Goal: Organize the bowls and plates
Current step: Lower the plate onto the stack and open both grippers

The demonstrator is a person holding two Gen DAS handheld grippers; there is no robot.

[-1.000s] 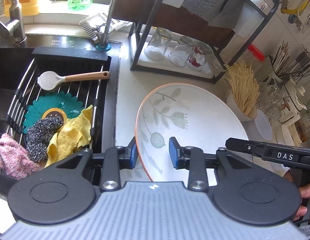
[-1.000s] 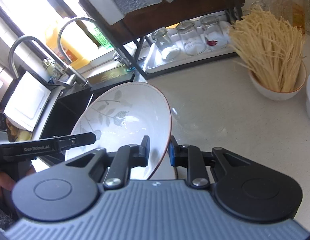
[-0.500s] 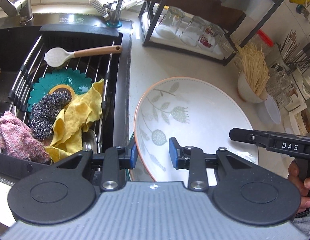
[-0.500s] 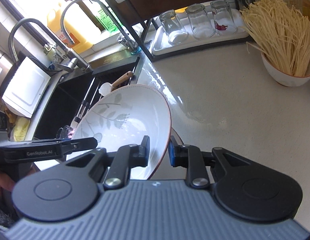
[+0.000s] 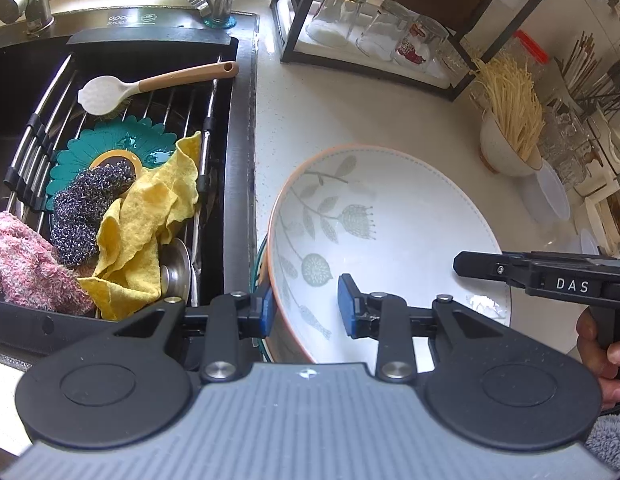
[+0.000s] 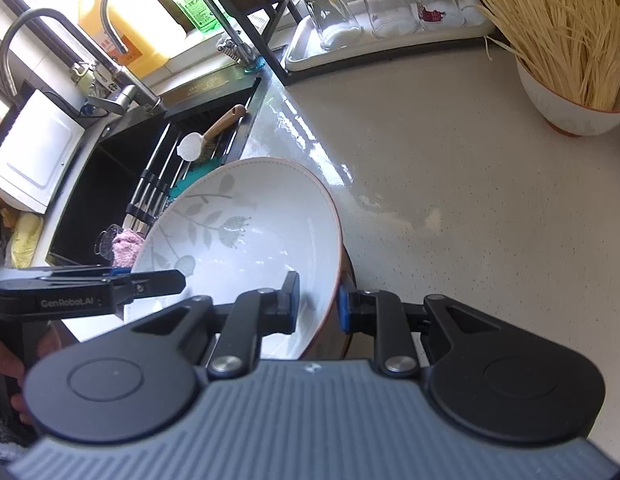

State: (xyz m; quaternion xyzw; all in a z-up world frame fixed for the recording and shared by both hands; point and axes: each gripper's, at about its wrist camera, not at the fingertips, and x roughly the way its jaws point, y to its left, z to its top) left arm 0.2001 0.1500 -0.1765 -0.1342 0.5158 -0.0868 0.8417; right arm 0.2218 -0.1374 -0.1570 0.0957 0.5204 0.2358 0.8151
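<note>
Both of my hand-held grippers hold one big bowl over the worktop.

From the left view, my left hand-held gripper (image 5: 305, 307) pinches the near rim of the white bowl (image 5: 390, 232) with leaf pictures; the bowl sits just beside the sink (image 5: 141, 52), where a yellow cloth (image 5: 149, 216) lies. From the right view, my right hand-held gripper (image 6: 318, 306) pinches the bowl's (image 6: 245, 232) other rim, one finger inside, one outside, above the pale worktop (image 6: 450, 168).
</note>
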